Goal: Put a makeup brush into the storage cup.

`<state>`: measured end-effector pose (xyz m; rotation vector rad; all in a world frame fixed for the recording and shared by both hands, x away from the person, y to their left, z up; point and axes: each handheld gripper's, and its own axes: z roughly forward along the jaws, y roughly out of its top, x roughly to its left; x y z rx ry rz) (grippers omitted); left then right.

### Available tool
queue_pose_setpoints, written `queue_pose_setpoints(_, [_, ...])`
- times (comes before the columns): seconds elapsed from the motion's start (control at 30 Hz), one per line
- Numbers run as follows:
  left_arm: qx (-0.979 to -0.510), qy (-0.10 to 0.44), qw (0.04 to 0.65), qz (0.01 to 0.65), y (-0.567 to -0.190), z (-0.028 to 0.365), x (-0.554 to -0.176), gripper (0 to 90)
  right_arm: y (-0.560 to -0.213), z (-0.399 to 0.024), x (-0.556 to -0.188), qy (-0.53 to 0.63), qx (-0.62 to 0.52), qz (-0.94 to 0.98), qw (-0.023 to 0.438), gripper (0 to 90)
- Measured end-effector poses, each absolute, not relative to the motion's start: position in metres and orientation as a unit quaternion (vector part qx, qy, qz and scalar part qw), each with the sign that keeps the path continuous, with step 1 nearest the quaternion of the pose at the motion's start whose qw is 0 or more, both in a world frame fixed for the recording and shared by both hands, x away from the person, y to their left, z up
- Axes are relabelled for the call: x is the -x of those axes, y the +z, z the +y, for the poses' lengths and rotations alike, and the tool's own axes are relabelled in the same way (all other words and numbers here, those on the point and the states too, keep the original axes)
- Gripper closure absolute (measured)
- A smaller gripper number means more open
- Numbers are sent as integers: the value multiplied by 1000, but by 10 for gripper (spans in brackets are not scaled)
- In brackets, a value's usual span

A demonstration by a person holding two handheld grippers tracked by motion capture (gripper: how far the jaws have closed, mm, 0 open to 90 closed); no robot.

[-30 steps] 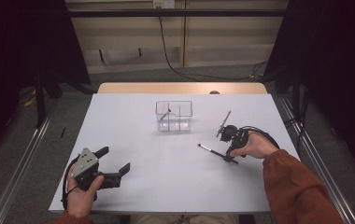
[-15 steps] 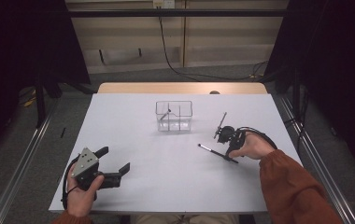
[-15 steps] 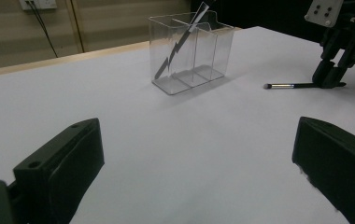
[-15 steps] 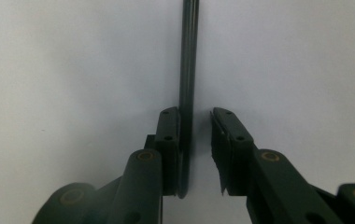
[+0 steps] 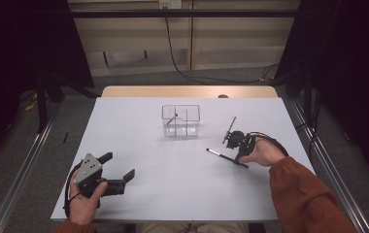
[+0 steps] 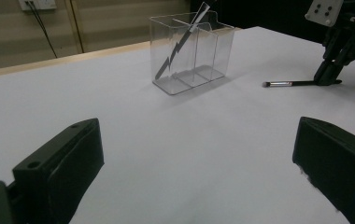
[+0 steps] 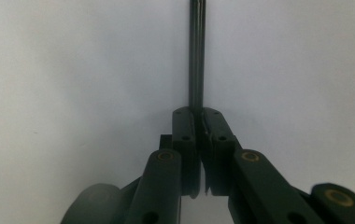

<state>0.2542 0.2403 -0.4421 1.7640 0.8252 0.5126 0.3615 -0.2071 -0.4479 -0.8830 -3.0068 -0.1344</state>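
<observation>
The right claw (image 5: 233, 154) stands tipped down onto the white worktop (image 5: 173, 184) at its right side, its jaws pinched together on the handle of a thin makeup brush (image 5: 226, 158). The jaws have just been closing, and the brush's dark handle sits between them. In the right gripper view the two jaws meet around the dark stem of the brush (image 7: 196, 56), which runs straight up and away from the pads across the pale surface. In the high view the brush lies flat on the worktop, its light tip pointing left and toward the middle, with the handle end under the claw. The left gripper view shows the same brush (image 6: 287, 84) lying on the surface with its bristle end clear of the right claw (image 6: 327, 77), which grips the far end.

A clear plastic organiser (image 5: 180, 120) with compartments stands near the middle of the worktop, well apart from the brush, up and to its left. One slim dark item (image 5: 172, 119) leans inside its left compartment.

The left claw (image 5: 122, 170) rests low at the front left of the worktop, its jaws spread wide with nothing between them.
</observation>
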Motion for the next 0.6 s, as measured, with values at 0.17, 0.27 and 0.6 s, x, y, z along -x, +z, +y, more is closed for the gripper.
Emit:
queue_pose_setpoints(0.17, [-741, 214, 534, 346, -443, 240, -255, 19, -447, -210, -360, -56, 289, -956, 3, 851])
queue_pose_setpoints(0.27, [-744, 213, 533, 342, -443, 240, -255, 19, -448, -211, -360, -60, 291, -955, 3, 851])
queue_pose_setpoints(0.6, [-740, 215, 536, 346, -442, 241, -255, 19, -444, -218, -358, -84, 295, -952, 9, 851])
